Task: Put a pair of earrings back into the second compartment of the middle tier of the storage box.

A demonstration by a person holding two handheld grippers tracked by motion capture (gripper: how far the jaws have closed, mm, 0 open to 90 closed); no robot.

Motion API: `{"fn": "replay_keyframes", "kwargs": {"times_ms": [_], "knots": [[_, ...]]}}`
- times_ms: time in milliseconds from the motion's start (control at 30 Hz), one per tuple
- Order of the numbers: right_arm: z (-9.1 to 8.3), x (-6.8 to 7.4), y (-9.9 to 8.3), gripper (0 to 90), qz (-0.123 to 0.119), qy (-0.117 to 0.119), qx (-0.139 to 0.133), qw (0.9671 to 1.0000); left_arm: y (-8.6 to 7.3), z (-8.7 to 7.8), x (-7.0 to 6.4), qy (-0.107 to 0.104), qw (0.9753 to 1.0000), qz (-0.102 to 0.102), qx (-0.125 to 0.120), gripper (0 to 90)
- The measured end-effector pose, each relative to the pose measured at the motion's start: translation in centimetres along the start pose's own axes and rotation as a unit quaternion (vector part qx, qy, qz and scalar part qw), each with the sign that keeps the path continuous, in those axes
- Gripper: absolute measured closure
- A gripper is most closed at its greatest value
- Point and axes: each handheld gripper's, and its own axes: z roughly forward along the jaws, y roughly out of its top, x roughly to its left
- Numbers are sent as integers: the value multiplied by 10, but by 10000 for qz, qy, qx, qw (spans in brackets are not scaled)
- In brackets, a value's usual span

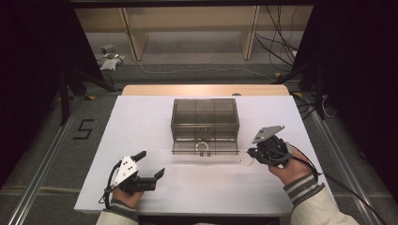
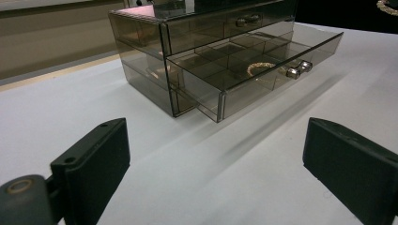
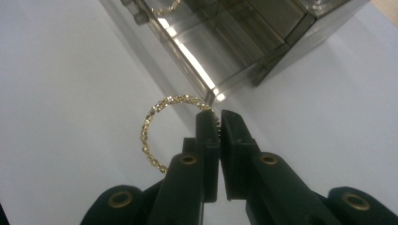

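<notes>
1. A gold beaded bracelet [image 3: 155, 136] hangs pinched at its rim in the right tongs [image 3: 217, 123], just beside the open lower drawer [image 2: 263, 70] of a smoky clear organizer box [image 1: 205, 123].
2. A second gold bracelet [image 2: 259, 68] lies inside that drawer.
3. The left tongs [image 1: 151, 165] gape wide over the white surface [image 1: 141, 126], holding nothing.

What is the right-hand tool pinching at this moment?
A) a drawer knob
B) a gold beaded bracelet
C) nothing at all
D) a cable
B: in the right gripper view the right tool has its jaws closed on a gold beaded bracelet, beside the open drawer of the smoky clear box.
</notes>
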Motion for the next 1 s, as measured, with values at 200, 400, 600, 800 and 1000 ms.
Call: {"fn": "replay_keyframes", "kwargs": {"times_ms": [200, 400, 600, 800, 1000], "knots": [[4, 4, 13, 869, -60, -4, -81, 9999, 0, 0, 0, -15, 10000, 3, 3, 73], [9, 4, 24, 869, -50, -98, -140, 9998, 0, 0, 0, -27, 10000, 9, 5, 73], [17, 3, 37, 869, -19, -80, -151, 9999, 0, 0, 0, -22, 10000, 21, 2, 73], [29, 6, 53, 869, -71, -60, -165, 9998, 0, -1, 1, -9, 10000, 3, -1, 73], [39, 10, 66, 869, -112, -27, -176, 9998, 0, 0, 1, -5, 10000, 12, 4, 73]]}}
